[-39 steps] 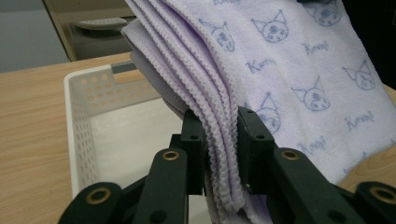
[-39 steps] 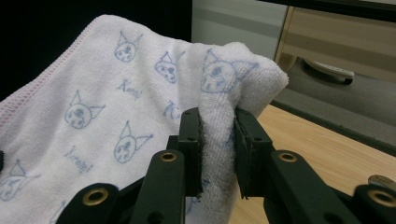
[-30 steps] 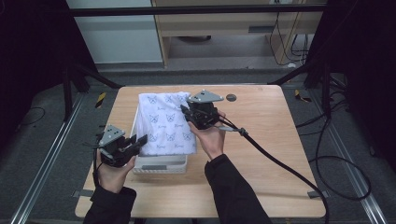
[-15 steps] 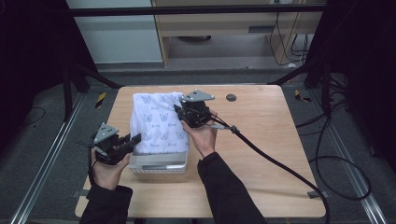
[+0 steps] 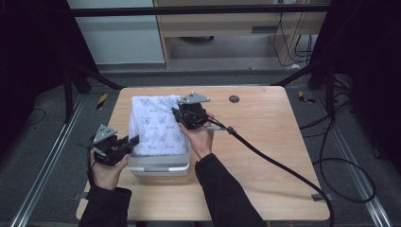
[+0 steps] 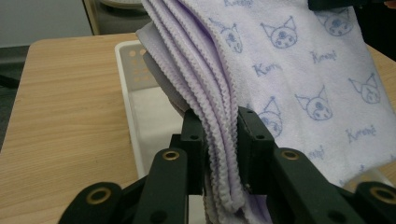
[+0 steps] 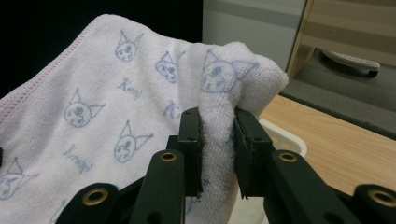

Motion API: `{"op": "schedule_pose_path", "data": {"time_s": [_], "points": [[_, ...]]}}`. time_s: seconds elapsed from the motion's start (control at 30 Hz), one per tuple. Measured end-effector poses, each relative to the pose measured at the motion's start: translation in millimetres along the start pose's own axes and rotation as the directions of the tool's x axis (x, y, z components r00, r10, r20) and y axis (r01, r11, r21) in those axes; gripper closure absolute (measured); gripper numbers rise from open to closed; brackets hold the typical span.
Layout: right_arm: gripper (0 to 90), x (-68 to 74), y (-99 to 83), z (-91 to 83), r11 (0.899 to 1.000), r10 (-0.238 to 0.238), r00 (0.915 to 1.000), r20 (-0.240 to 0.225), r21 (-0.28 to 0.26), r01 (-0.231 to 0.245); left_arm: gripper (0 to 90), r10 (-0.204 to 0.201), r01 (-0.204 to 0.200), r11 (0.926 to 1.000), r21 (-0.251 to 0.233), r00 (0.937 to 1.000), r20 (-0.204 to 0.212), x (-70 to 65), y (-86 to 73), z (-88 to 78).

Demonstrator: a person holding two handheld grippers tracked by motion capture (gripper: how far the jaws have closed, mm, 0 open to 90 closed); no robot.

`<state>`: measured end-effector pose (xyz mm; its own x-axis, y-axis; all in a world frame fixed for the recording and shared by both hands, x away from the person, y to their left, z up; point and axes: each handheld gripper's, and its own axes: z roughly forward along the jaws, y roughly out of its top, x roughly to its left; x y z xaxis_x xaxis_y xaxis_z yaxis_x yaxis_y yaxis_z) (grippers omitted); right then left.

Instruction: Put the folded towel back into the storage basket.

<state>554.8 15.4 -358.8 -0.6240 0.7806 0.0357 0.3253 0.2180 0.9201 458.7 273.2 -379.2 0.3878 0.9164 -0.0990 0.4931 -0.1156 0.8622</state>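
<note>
1. Two grippers held one pale lilac terry towel with cat-face print [image 5: 156,127], spread over the white plastic basket [image 5: 158,164] at table centre-left.
2. Left gripper [image 5: 130,141], at the towel's 8 o'clock corner, had its jaws pinched on stacked hem layers [image 6: 219,154].
3. Right gripper [image 5: 182,116], at 2 o'clock, had its jaws clamped on a bunched fold [image 7: 218,140].
4. Judgement: light, limp, non-slippery cloth; sags between grips, so hold at hems or corners.
</note>
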Motion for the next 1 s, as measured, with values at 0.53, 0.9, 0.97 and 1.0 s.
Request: {"op": "schedule_pose_path", "data": {"time_s": [0.53,0.9,0.97,1.0], "points": [[74.4,2.6,-17.6,20.0,0.999,-0.01,0.9996,0.026,0.046,0.009,73.5,0.008,-0.006,0.9982,0.06,0.9996,-0.029,6.6,-10.2,17.0],[74.3,1.5,-30.0,28.6,0.998,-0.006,0.999,0.044,0.069,0.003,73.5,0.016,-0.014,0.9958,0.091,0.9994,-0.031,8.1,-15.8,27.0],[74.2,1.0,-31.9,30.2,0.997,-0.008,0.999,0.045,0.073,0.004,73.5,0.019,-0.015,0.9954,0.095,0.9993,-0.034,7.7,-16.8,28.7],[74.2,0.9,-32.8,31.0,0.997,-0.006,0.9989,0.046,0.075,0.003,73.5,0.021,-0.017,0.995,0.099,0.9992,-0.035,7.6,-17.3,29.5]]}}
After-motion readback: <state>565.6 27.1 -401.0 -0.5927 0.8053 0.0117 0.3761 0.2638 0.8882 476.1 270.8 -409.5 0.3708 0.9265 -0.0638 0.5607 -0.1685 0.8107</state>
